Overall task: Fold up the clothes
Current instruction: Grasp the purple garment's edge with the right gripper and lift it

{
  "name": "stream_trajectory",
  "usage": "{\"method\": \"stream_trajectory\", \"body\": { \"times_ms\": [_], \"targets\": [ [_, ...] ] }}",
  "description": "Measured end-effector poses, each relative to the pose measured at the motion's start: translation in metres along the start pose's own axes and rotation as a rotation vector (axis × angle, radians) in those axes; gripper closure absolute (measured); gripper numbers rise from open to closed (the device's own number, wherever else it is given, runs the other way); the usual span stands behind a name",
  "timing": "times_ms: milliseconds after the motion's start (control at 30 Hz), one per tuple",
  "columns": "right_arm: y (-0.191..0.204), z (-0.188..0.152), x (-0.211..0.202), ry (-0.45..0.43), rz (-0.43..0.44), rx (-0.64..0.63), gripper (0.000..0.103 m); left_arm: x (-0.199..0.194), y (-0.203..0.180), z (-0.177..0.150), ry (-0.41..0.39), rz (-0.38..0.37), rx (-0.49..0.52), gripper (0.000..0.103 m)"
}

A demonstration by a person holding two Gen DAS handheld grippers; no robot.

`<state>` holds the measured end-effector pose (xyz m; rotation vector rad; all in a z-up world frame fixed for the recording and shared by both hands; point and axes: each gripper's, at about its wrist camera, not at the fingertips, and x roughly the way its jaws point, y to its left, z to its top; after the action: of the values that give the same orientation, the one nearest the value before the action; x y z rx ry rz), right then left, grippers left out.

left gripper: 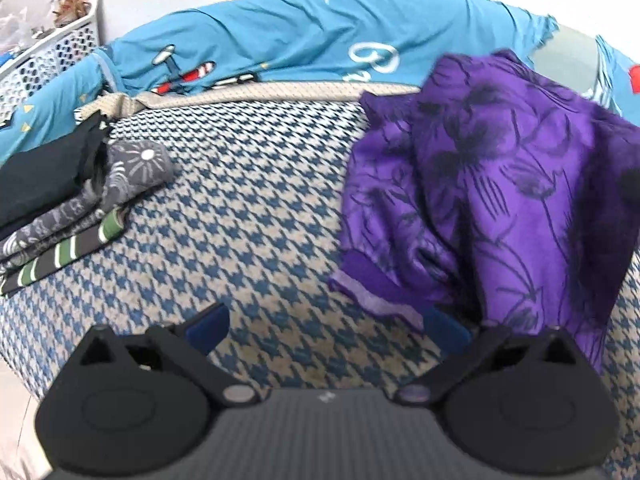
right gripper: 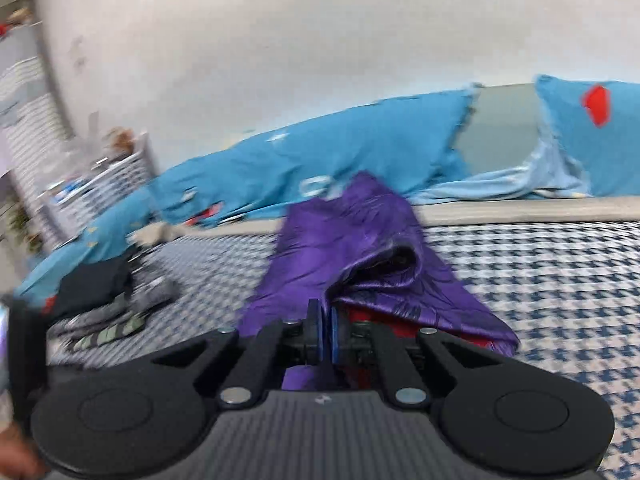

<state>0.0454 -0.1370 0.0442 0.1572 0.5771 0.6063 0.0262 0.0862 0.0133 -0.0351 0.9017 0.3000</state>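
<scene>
Pinching an edge of the purple garment [right gripper: 360, 240] between the closed blue pads of the right gripper [right gripper: 327, 340], with the cloth draping away ahead from that pinch. Running lengthwise straight away from those jaws toward the blue pillows [right gripper: 360, 152], long axis roughly in line with the fingers, over the houndstooth bedspread [right gripper: 540, 272].

Hanging wide open and empty over the same bedspread: the left gripper [left gripper: 320, 332], blue pads well apart. Lying to that gripper's right and ahead, the purple cloth [left gripper: 500, 184], its bunched near edge just beside the right-hand pad without clearly being between the pads. Probably calling for a second hold on that near free edge, the left hand being the nearer one to it, so the piece can be spread flat.

Sitting further off to the left, well apart, a stack of folded clothes [left gripper: 60, 216]. Beyond that, a white basket [left gripper: 52, 52] by the wall.
</scene>
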Motion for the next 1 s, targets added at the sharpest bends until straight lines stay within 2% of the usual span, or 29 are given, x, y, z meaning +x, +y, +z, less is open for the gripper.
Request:
{"method": "stream_trajectory", "body": {
  "times_ms": [133, 267, 467, 667, 733, 900, 1000],
  "targets": [
    [0.037, -0.020, -0.004, 0.053, 0.081, -0.133, 0.097, -0.005, 0.009, 0.005, -0.033, 0.025, -0.021, 0.000],
    [0.065, -0.039, -0.006, 0.112, 0.142, -0.236, 0.099, -0.011, 0.019, 0.009, -0.055, 0.010, -0.051, 0.000],
    [0.090, -0.067, 0.001, 0.191, 0.163, -0.372, 0.099, -0.016, 0.029, 0.010, -0.076, -0.001, -0.087, 0.000],
    [0.077, -0.049, 0.001, 0.180, 0.147, -0.315, 0.097, -0.015, 0.029, 0.009, -0.069, 0.003, -0.087, 0.000],
    [0.077, -0.045, -0.002, 0.182, 0.146, -0.327, 0.093, -0.015, 0.029, 0.010, -0.062, -0.006, -0.093, 0.000],
    [0.081, -0.041, -0.018, 0.179, 0.235, -0.359, 0.077, -0.013, 0.030, 0.011, -0.058, -0.006, -0.103, 0.000],
    [0.081, -0.038, -0.024, 0.148, 0.232, -0.367, 0.076, -0.014, 0.028, 0.012, -0.059, -0.030, -0.106, 0.000]
  ]
}}
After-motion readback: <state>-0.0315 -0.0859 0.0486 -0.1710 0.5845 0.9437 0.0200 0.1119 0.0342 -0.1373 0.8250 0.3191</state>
